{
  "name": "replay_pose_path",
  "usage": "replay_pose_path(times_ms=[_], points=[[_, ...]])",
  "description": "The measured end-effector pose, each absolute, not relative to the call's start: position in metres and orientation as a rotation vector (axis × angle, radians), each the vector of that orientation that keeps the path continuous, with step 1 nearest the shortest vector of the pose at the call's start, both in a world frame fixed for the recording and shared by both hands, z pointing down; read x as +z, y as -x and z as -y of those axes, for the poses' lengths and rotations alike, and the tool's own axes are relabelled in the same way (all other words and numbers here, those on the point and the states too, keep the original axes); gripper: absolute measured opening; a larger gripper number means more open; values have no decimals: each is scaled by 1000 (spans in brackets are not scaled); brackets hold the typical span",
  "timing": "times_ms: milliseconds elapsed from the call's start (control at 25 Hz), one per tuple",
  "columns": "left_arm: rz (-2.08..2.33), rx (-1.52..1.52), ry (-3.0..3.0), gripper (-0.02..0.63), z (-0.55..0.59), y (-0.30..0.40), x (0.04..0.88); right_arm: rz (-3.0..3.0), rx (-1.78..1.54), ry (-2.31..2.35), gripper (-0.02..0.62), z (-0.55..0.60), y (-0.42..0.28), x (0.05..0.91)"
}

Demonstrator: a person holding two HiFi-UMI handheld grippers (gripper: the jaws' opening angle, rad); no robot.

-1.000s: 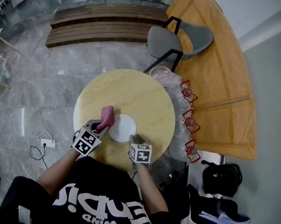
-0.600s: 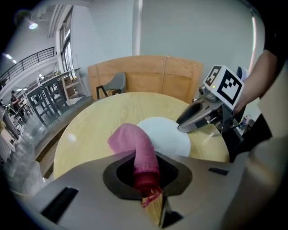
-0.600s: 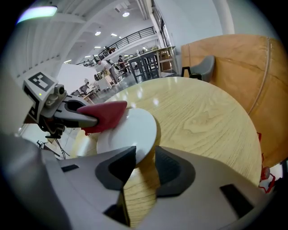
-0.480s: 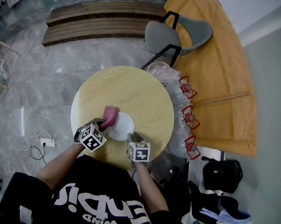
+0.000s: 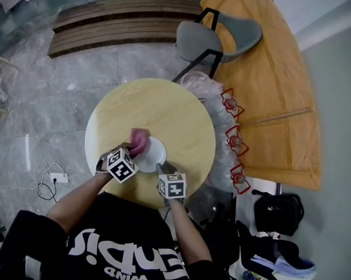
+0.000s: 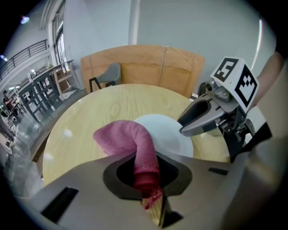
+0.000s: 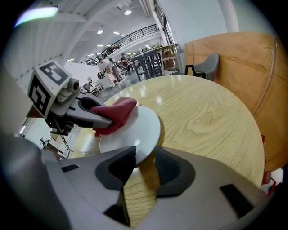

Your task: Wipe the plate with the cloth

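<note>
Head view: white plate (image 5: pixel 151 156) near the round table's (image 5: pixel 176 116) near edge, jaw grip unreadable. Left gripper view: left gripper (image 6: pixel 150 197) pinches the pink cloth (image 6: pixel 135 143), free end draped on the plate's edge. Right gripper view: right gripper (image 7: pixel 141 164) clamps the plate's near rim.

The black shirt (image 5: pixel 130 236) at six o'clock carried white print, upside down to the camera: a small "WIND" beneath larger letters, only partly legible. Nothing else was readable.
</note>
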State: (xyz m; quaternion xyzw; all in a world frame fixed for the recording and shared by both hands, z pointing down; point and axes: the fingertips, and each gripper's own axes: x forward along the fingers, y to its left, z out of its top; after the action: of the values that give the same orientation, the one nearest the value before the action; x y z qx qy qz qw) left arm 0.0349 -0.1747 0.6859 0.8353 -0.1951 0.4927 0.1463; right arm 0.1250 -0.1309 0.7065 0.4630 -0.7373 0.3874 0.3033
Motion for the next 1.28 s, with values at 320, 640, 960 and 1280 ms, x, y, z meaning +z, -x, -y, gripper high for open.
replay_pose_path(times_ms=[320, 640, 960, 1280], points=[[511, 1388, -2383, 52, 174, -59, 691, 1969, 1026, -1214, 135, 131, -124, 707], [504, 1322, -2383, 52, 174, -75, 694, 1986, 1026, -1240, 135, 130, -125, 708], [425, 1268, -2395, 52, 165, -99, 693, 1994, 1035, -1235, 135, 130, -126, 708], [340, 1257, -2417, 52, 153, -112, 694, 1992, 1041, -1266, 134, 130, -128, 709]])
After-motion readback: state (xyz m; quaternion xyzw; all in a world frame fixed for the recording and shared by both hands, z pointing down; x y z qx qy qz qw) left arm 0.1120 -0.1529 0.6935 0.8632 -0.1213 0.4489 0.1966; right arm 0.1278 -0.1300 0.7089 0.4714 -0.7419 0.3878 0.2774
